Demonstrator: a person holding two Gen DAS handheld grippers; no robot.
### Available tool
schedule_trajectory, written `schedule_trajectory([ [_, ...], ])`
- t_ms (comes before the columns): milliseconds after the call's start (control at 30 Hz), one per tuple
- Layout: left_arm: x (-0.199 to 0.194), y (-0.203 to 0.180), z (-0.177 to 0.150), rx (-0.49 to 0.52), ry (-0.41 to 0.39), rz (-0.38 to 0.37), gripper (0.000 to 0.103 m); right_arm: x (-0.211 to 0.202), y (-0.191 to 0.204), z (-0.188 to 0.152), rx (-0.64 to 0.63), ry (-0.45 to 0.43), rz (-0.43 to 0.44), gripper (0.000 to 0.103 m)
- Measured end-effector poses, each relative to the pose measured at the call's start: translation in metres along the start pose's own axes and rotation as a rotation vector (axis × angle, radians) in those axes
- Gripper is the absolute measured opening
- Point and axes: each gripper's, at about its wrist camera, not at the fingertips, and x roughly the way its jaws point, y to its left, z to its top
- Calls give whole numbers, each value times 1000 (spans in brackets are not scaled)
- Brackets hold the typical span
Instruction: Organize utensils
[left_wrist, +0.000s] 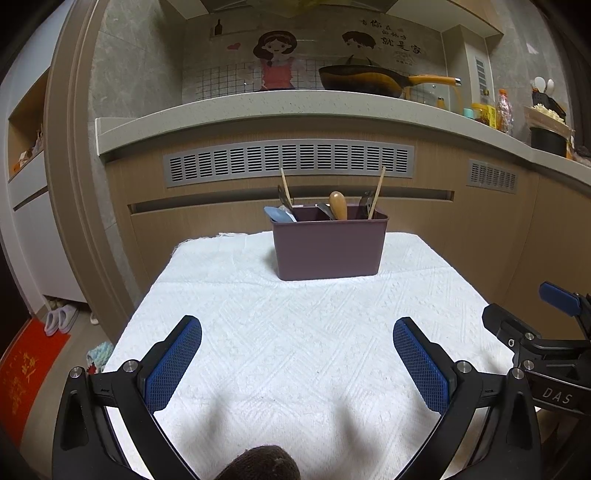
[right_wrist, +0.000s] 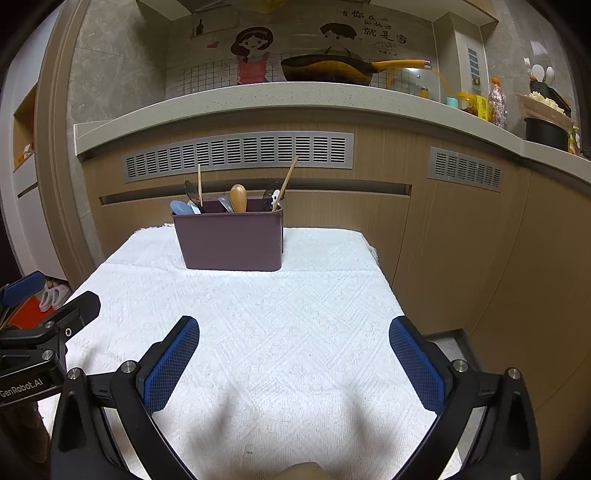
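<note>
On right gripper (left_wrist: 554, 321), "DAS" lettering (left_wrist: 557, 396)

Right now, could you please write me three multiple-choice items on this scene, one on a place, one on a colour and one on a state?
1. Where does the utensil bin stand?
A. on the white cloth, toward its far edge
B. on the kitchen counter
C. on the floor

2. What colour is the bin?
A. bright green
B. dull purple
C. yellow

3. How are the left gripper and the right gripper?
A. both shut on a spoon
B. one open, one shut
C. both open, holding nothing

Answers:
1 A: the cloth lies under it, and the counter runs behind and above.
2 B: its walls are dull purple in both views.
3 C: each view shows blue pads wide apart over bare cloth.
</note>
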Motion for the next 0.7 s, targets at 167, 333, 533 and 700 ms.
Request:
schedule_trajectory([
  [167,0,0,0,1,0,0,103,0,-1,0,-3,0,2,102],
  [333,0,1,0,-1,3,0,103,-1,-1,0,-5,-4,3,102],
  [533,0,2,0,-3,4,1,103,-1,-1,0,-5,-4,3,102],
  [700,1,3,-1,-3,4,0,103,0,-2,0,-5,0,4,102],
])
